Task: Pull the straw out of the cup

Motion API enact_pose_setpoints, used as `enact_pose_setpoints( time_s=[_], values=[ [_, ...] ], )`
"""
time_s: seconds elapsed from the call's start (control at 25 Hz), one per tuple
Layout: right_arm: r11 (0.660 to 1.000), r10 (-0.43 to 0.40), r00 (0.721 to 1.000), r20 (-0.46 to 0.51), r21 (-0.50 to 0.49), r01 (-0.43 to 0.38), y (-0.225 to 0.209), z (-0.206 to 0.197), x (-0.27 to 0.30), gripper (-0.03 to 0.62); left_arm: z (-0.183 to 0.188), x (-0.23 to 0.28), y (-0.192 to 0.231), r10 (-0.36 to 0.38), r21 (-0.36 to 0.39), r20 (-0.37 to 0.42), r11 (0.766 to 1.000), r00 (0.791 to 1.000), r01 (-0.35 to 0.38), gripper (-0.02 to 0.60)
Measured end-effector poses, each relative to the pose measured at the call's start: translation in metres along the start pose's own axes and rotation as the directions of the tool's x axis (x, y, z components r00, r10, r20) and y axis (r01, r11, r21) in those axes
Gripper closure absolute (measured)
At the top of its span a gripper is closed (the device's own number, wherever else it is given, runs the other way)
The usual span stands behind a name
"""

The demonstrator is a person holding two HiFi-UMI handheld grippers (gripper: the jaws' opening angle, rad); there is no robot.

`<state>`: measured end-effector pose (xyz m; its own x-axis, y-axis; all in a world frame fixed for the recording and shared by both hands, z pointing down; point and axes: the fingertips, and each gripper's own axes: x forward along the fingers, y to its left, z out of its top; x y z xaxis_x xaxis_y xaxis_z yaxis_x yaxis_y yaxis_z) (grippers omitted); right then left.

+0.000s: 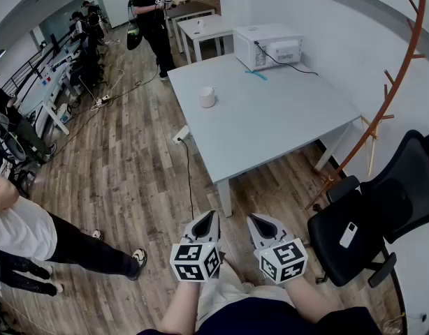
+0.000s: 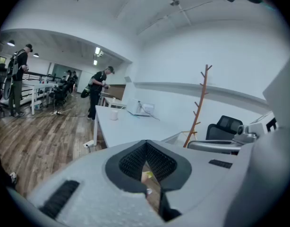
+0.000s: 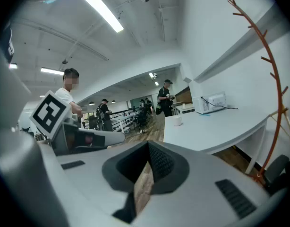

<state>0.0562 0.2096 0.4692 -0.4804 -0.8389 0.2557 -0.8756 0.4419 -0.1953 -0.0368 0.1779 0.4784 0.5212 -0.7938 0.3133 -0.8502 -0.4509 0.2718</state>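
Observation:
A white cup (image 1: 207,97) stands on the white table (image 1: 270,124), left of its middle; I see no straw in it from here. A thin light-blue thing (image 1: 256,75) lies in front of the microwave (image 1: 268,45). Both grippers hang low and near, well short of the table, over the wooden floor. My left gripper (image 1: 214,215) and right gripper (image 1: 251,218) point toward the table, jaws closed together with nothing between them. The cup shows small and far in the left gripper view (image 2: 114,115) and the right gripper view (image 3: 178,120).
A black office chair (image 1: 382,208) with a small white device (image 1: 348,234) on its seat stands at the right, beside a brown coat rack (image 1: 396,82). A power strip (image 1: 181,134) and cable lie on the floor by the table. One person (image 1: 26,232) stands at left, another (image 1: 153,16) behind the table.

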Motion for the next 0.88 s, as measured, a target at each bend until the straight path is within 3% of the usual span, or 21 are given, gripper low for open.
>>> enact_pose_setpoints(
  time_s=[0.12,0.28,0.88],
  values=[
    [1.0,-0.006,0.999,0.038,-0.003,0.006,0.007,0.009,-0.017,0.566,0.01,-0.015,-0.027,-0.031,0.017,0.013,0.999,0.999,0.031,0.565],
    [1.0,-0.012,0.999,0.053,-0.013,0.013,0.018,0.011,-0.034,0.566,-0.002,-0.031,-0.043,-0.042,0.036,-0.02,0.998,0.999,0.043,0.565],
    [0.999,0.005,0.998,0.065,-0.044,-0.003,0.033,0.01,-0.047,0.566,-0.007,-0.054,-0.044,-0.029,0.022,-0.001,0.999,1.0,0.029,0.565]
  ],
)
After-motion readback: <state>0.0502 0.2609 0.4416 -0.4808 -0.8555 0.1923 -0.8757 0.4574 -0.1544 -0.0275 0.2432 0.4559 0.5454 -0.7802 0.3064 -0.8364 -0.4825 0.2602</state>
